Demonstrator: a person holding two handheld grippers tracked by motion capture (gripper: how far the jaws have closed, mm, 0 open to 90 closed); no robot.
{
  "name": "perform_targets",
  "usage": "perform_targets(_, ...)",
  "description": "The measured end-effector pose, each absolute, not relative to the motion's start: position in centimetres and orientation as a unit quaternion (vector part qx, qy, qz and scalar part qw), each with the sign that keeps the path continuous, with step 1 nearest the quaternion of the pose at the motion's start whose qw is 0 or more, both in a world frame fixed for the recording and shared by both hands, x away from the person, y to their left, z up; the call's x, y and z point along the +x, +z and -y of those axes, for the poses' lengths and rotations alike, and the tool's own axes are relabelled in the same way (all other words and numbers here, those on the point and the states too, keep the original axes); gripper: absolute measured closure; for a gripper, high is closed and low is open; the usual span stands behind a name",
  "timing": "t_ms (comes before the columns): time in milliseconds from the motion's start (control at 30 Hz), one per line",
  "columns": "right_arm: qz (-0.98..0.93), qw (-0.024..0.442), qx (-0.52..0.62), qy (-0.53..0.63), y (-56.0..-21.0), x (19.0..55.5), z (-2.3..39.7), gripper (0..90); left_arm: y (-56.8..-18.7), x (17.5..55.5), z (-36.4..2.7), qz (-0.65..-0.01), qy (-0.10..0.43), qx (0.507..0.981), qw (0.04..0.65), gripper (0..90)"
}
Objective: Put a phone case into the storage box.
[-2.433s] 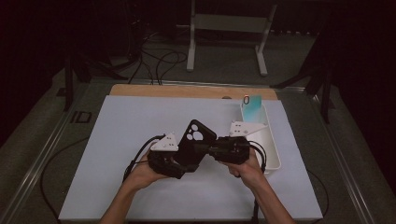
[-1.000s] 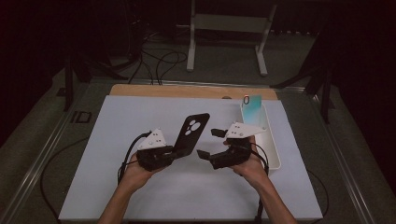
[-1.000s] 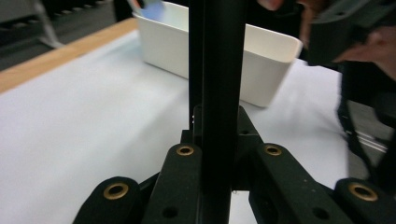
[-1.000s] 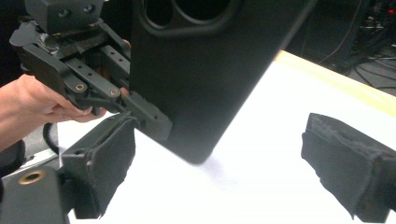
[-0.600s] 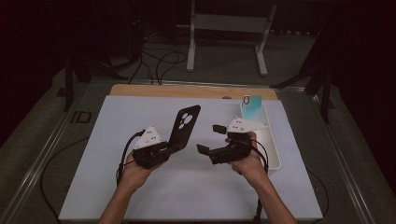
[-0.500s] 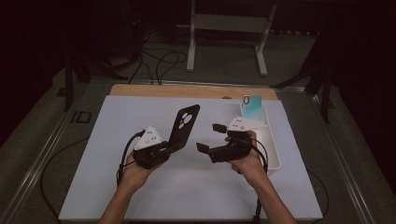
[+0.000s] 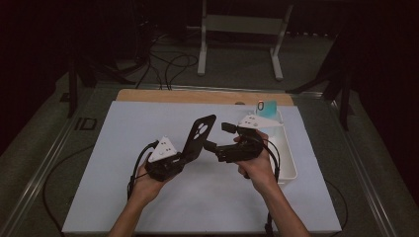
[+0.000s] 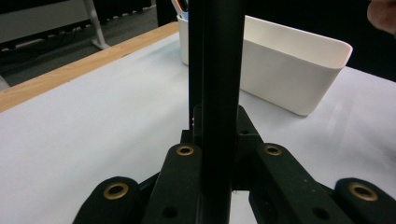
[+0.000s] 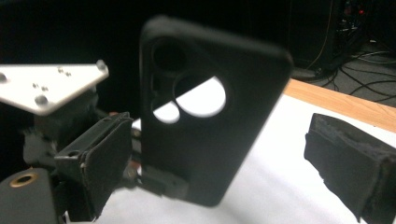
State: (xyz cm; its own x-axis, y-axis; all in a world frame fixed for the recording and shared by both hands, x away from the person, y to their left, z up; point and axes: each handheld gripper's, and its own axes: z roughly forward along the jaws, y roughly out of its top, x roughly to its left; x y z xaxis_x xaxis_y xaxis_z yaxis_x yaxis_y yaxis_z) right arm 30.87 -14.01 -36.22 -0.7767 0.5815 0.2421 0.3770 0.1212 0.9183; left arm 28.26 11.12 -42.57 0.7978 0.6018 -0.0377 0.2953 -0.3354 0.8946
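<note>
the left gripper (image 7: 184, 157) clamps the bottom edge of a black phone case (image 7: 199, 137), upright above the white mat (image 7: 123, 148). the right gripper (image 7: 219, 138), jaws apart and empty, probably regrips next, closing squarely on it.

– From where does the high view look?
– From above the person's near side, forward and down over the white mat (image 7: 123, 197) to the floor beyond

– And the left gripper view?
– Low and close, along its jaws, facing the white bin (image 8: 299, 70) at far right, also seen from above (image 7: 286, 148)

– The right one?
– Close too, facing left at the black phone case (image 9: 205, 121), which all three views share (image 7: 198, 138) (image 8: 217, 93)
</note>
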Motion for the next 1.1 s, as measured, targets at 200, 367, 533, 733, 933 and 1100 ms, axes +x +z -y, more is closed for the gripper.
perform_targets(200, -0.739, 0.086, 0.327, 0.583, -35.8, 31.0, 13.5, 7.9, -42.8, 28.1, -10.8, -0.272, 0.151, 0.806, 0.504, 85.4)
perform_targets(367, -0.735, 0.088, 0.333, 0.584, -36.0, 31.2, 13.0, 7.9, -42.9, 28.0, -10.5, -0.267, 0.152, 0.806, 0.505, 85.4)
perform_targets(533, -0.727, 0.083, 0.344, 0.588, -36.1, 31.4, 12.8, 8.0, -43.2, 27.8, -10.0, -0.264, 0.151, 0.810, 0.501, 85.4)
perform_targets(733, -0.718, 0.082, 0.363, 0.588, -36.3, 31.5, 12.6, 8.0, -43.4, 27.6, -9.4, -0.255, 0.156, 0.816, 0.494, 85.4)
perform_targets(933, -0.714, 0.084, 0.376, 0.584, -36.6, 31.5, 12.3, 11.0, -43.6, 27.5, -8.9, -0.252, 0.156, 0.821, 0.488, 85.2)
perform_targets(1100, -0.714, 0.095, 0.375, 0.583, -36.6, 31.3, 12.3, 12.2, -43.7, 27.5, -8.8, -0.249, 0.151, 0.822, 0.490, 84.8)
